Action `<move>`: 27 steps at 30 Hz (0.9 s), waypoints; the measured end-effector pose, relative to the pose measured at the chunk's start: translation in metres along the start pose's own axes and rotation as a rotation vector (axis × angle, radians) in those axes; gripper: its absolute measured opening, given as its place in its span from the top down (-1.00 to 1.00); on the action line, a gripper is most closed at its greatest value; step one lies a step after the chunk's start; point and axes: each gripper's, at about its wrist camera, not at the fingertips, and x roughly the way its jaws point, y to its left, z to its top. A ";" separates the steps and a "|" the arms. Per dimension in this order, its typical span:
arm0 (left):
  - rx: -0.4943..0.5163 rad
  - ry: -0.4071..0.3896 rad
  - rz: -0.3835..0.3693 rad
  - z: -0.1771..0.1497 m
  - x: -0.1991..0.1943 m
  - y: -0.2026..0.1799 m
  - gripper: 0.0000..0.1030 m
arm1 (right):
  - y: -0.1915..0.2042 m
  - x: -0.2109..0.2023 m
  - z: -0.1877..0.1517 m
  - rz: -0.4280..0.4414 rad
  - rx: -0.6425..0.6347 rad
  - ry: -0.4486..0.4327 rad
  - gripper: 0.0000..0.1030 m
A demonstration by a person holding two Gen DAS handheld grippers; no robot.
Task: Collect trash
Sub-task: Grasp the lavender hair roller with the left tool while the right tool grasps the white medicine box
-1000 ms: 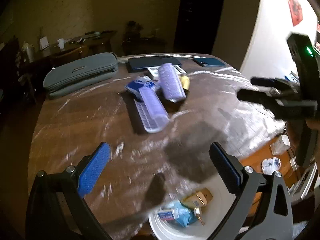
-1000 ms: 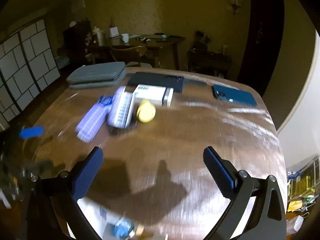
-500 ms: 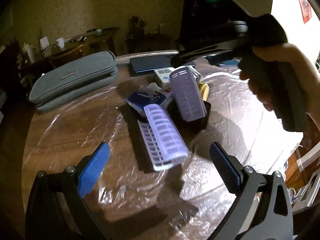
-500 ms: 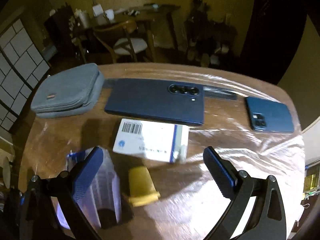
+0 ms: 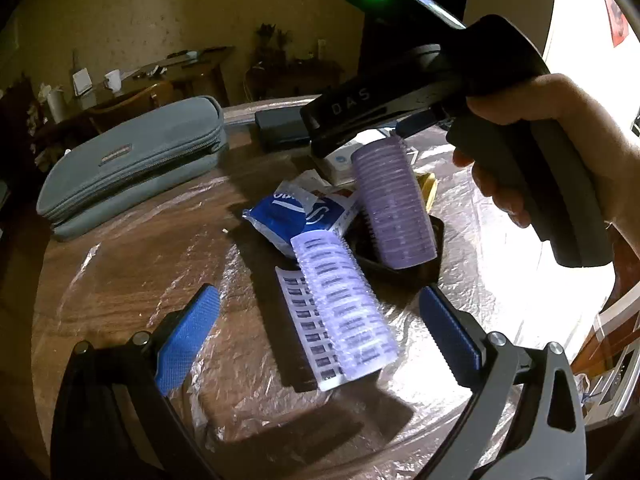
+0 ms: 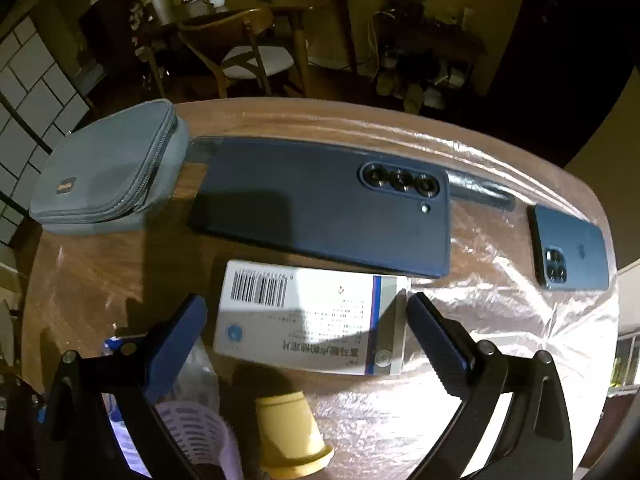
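Between the right claw's [image 6: 306,330] parted fingers: white barcoded box [image 6: 308,318].

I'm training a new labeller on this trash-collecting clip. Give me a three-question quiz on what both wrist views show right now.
1. True or false: the right hand-held gripper is shut on the white box.
2. Which lies nearest the left hand-held gripper? A) grey pouch B) pale hair roller C) blue wrapper
3. Fill in: in the right wrist view, ___ phones lie face down on the table.

Key: 1 false, its fingers stand open on either side of the box. 2 B. 3 two: the large dark phone and the smaller blue phone.
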 end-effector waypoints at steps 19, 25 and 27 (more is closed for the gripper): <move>-0.010 0.016 -0.016 0.004 0.018 0.010 -0.95 | 0.007 0.001 -0.002 -0.110 -0.072 -0.013 -0.91; -0.010 0.018 -0.018 0.005 0.021 0.011 -0.95 | -0.002 0.006 0.002 -0.097 -0.038 0.006 -0.91; -0.009 0.019 -0.019 0.006 0.022 0.011 -0.95 | -0.007 0.011 0.002 -0.059 -0.009 0.018 -0.91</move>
